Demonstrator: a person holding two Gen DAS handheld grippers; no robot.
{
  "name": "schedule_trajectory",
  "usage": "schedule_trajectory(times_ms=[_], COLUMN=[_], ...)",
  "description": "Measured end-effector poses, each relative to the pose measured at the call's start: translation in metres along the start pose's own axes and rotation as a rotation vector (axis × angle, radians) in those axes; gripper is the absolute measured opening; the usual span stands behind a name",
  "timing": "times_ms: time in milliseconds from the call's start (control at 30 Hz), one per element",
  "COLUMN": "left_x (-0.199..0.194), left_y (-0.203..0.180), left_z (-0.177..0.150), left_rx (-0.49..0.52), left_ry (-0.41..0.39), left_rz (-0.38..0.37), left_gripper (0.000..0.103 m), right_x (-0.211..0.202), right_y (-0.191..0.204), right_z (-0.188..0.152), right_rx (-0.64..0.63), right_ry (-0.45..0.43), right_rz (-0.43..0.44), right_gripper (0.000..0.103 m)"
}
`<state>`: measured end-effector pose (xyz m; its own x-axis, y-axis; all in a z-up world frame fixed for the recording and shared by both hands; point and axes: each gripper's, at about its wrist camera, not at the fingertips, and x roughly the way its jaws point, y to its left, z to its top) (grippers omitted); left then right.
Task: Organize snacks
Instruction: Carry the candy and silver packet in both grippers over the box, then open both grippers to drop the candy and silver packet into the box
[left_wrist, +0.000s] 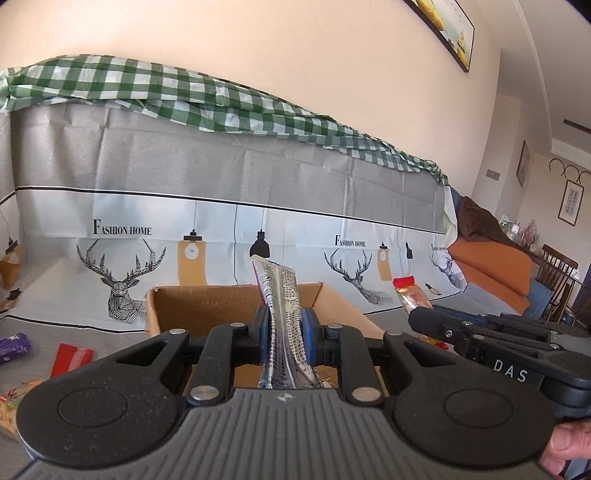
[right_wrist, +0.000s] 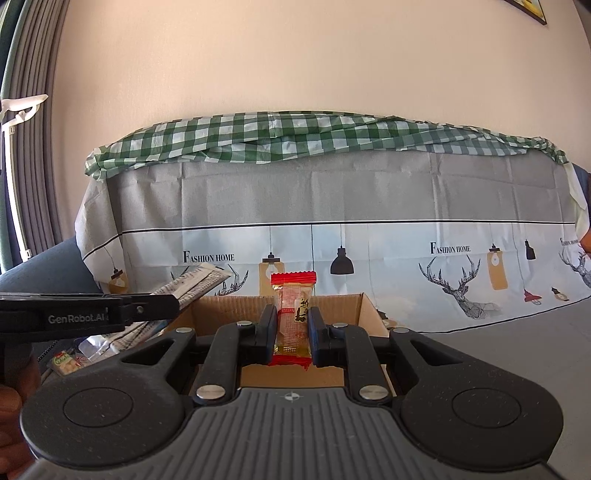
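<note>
You have the open cardboard box (left_wrist: 192, 306) standing on the grey cloth near its printed back edge, so both packets can drop straight in. Your left gripper (left_wrist: 283, 332) is clamped on a silver printed packet (left_wrist: 282, 291), upright above the box's near rim. Your right gripper (right_wrist: 293, 332) pinches a small red-ended snack (right_wrist: 293, 314) over the same opening. More snacks (left_wrist: 70, 358) lie left, uncollected.
</note>
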<state>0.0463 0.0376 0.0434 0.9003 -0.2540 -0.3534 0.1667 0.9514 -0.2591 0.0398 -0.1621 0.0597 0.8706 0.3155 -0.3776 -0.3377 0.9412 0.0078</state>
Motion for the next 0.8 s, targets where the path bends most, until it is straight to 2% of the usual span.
schedule_trajectory(times_ms=[800], left_x=[0.016], left_y=[0.001], left_z=[0.001], left_rx=[-0.025], left_ry=[0.007], left_rz=[-0.019], left_gripper=[0.02], right_x=[0.011], right_y=[0.008], right_z=[-0.004], right_rx=[0.003], right_ry=[0.02], right_rz=[-0.002], right_gripper=[0.018])
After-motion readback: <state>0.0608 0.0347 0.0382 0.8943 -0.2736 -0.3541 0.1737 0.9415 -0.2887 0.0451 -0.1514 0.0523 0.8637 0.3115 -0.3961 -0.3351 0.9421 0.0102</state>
